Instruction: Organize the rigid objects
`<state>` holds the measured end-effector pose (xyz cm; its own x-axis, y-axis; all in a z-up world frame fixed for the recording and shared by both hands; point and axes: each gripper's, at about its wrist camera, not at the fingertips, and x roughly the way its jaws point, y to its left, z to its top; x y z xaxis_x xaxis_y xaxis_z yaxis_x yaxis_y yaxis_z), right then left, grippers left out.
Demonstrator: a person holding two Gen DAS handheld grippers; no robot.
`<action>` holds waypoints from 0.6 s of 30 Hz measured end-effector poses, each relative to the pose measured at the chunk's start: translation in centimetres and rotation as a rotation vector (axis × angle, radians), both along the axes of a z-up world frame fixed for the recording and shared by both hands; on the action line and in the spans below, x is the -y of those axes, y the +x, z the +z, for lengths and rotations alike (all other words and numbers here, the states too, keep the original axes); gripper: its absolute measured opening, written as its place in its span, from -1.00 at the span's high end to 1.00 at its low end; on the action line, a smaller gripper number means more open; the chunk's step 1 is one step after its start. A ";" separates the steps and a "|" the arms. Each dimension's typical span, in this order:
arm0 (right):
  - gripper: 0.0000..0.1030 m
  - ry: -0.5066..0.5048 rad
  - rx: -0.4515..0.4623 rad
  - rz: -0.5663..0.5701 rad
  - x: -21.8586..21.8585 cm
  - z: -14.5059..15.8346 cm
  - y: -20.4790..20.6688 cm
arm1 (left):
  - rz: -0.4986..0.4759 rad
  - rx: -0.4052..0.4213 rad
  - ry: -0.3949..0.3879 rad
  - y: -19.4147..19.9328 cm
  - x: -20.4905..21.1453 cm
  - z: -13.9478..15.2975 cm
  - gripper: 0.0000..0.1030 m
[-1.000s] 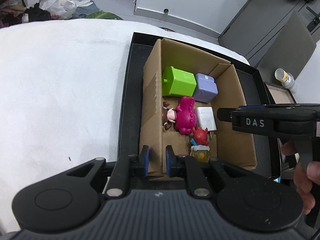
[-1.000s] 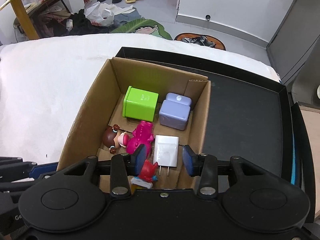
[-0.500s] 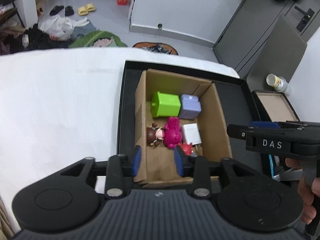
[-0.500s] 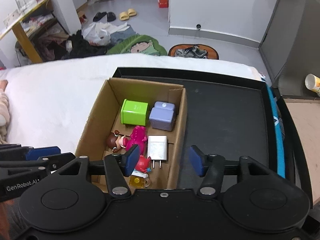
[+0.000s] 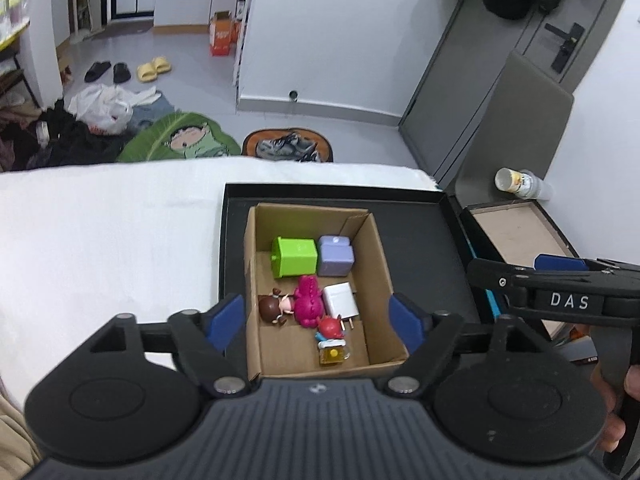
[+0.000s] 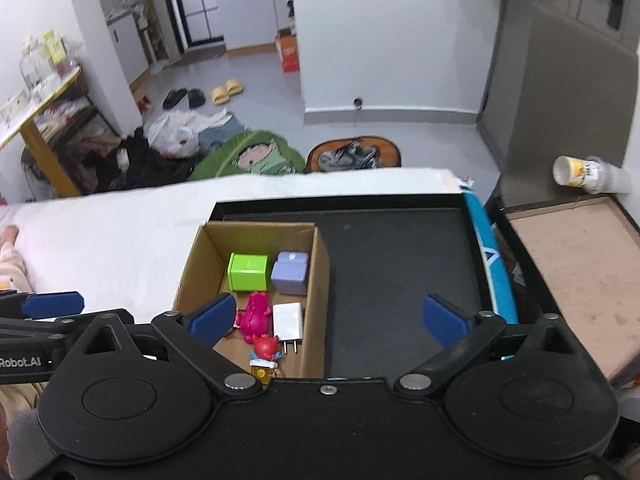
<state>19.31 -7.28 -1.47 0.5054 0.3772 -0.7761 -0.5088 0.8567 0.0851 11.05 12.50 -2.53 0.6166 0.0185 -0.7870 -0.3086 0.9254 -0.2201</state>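
Observation:
A cardboard box (image 5: 382,272) (image 6: 318,280) stands in a black tray (image 5: 424,240) (image 6: 392,260). In it lie a green cube (image 5: 294,257) (image 6: 248,272), a lilac cube (image 5: 335,255) (image 6: 290,273), a white charger (image 5: 340,300) (image 6: 287,322), a magenta toy (image 5: 308,294) (image 6: 256,314), a small doll (image 5: 274,308), a red figure (image 5: 330,325) (image 6: 266,346) and a yellow piece (image 5: 332,354) (image 6: 262,370). My left gripper (image 5: 318,322) is open and empty, high above the box's near end. My right gripper (image 6: 328,318) is open and empty, above the box's right wall.
The tray rests on a white-covered surface (image 5: 108,232) (image 6: 116,224). A second brown-bottomed tray (image 5: 516,232) (image 6: 580,264) sits to the right, with a cup (image 5: 520,184) (image 6: 584,172) beyond it. Clothes, shoes and bags lie on the floor behind.
Both grippers have opened wide and pulled up and back from the box. The left one had been nearly shut at the box's near wall. The objects in the box have not moved.

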 end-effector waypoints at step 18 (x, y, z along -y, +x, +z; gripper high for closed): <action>-1.00 0.079 0.047 -0.156 6.5 4.4 -4.8 | -0.097 0.123 0.039 -4.3 3.7 5.9 -0.89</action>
